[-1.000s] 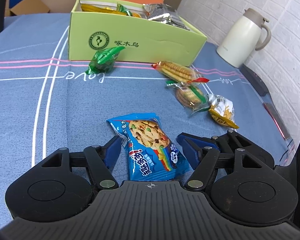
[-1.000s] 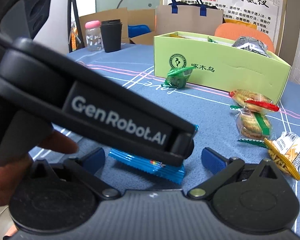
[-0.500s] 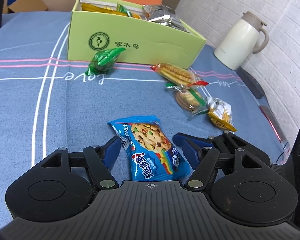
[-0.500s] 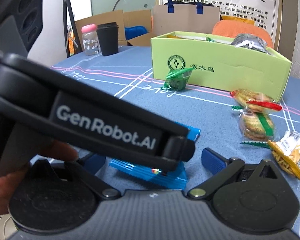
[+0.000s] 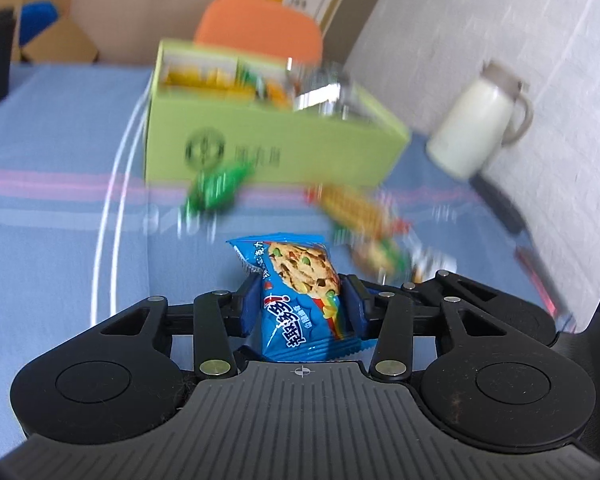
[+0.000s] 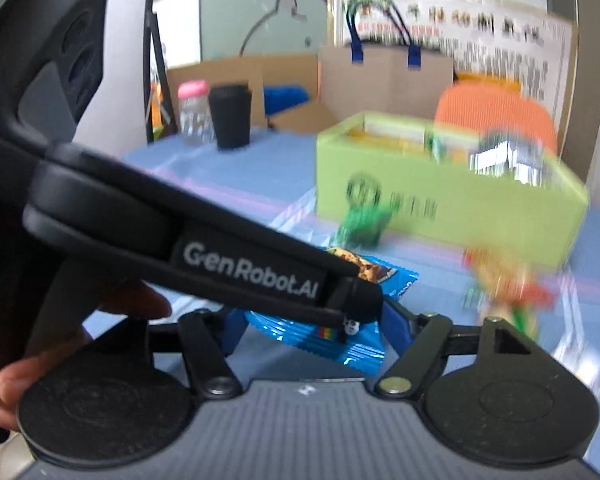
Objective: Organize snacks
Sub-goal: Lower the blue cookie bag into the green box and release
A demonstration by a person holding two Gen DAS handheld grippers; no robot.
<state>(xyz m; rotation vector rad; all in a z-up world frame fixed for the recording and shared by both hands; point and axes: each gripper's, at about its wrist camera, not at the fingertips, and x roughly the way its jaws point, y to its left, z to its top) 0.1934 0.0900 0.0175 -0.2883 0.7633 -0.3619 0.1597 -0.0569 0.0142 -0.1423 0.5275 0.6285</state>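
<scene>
Left tool (image 5: 300, 304) pinching blue cookie packet (image 5: 300, 300) between both pads above blue worktop (image 5: 60, 240), short of green box (image 5: 268, 152); right tool (image 6: 312, 324) spread, packet lying between its fingers.

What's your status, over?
Left gripper shut on blue cookie packet. Right gripper alongside packet, grip unclear. Green box ahead, green candy and orange snack pack lying before it.

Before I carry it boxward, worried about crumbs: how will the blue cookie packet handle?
Blue cookie packet is probably light and crinkly: the left gripper pinches its film sides. Cookies inside likely fragile; the free top may flop.
</scene>
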